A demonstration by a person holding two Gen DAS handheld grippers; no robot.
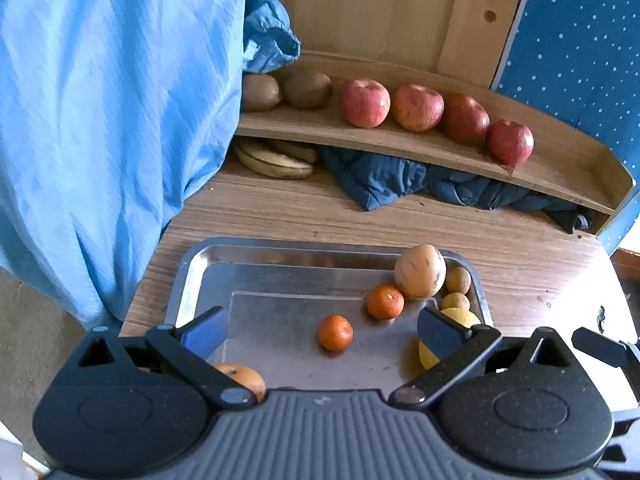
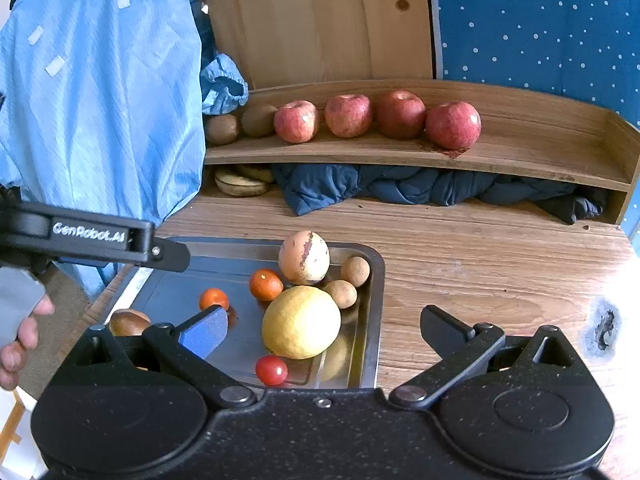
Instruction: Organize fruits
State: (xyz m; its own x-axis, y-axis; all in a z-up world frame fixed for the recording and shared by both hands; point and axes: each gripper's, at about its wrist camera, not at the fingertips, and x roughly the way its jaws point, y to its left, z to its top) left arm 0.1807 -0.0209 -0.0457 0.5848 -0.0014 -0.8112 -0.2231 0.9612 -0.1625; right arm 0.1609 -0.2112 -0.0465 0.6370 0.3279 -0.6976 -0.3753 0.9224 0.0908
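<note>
Over a steel tray [image 2: 370, 300] on a wooden table [image 2: 480, 264]: right gripper [image 2: 324, 332] spread wide and empty, fingers straddling a lemon [image 2: 301, 322] from above, one blue pad [image 2: 204, 332] inside the tray, the other past its rim. Left gripper [image 1: 320, 332] likewise agape, holding nothing, poised over the tray's bare middle with a mandarin [image 1: 335, 333] just ahead between its fingers.

Inside the tray, crowded toward the far right corner: lemon, large, yellow, dimpled; a second mandarin [image 2: 265, 284]; a pale, brown-scarred round fruit [image 2: 304, 257]; two small tan fruits [image 2: 341, 293]; a cherry tomato [image 2: 271, 370] at the near edge; a brownish fruit [image 2: 128, 322] partly hidden at the near left.

Likely handling: lemon firm, fairly heavy, best taken across its widest girth. Mandarins light, soft-skinned, prone to rolling on slick steel; gentle squeeze at the equator. Tomato fragile, smooth, easily burst.

Beyond, on a wooden shelf [image 2: 540, 136], already lined up: two kiwis [image 2: 259, 120], then four red apples [image 2: 348, 115]. Beneath it, bananas [image 2: 240, 184] beside a dark blue cloth [image 2: 400, 188].
</note>
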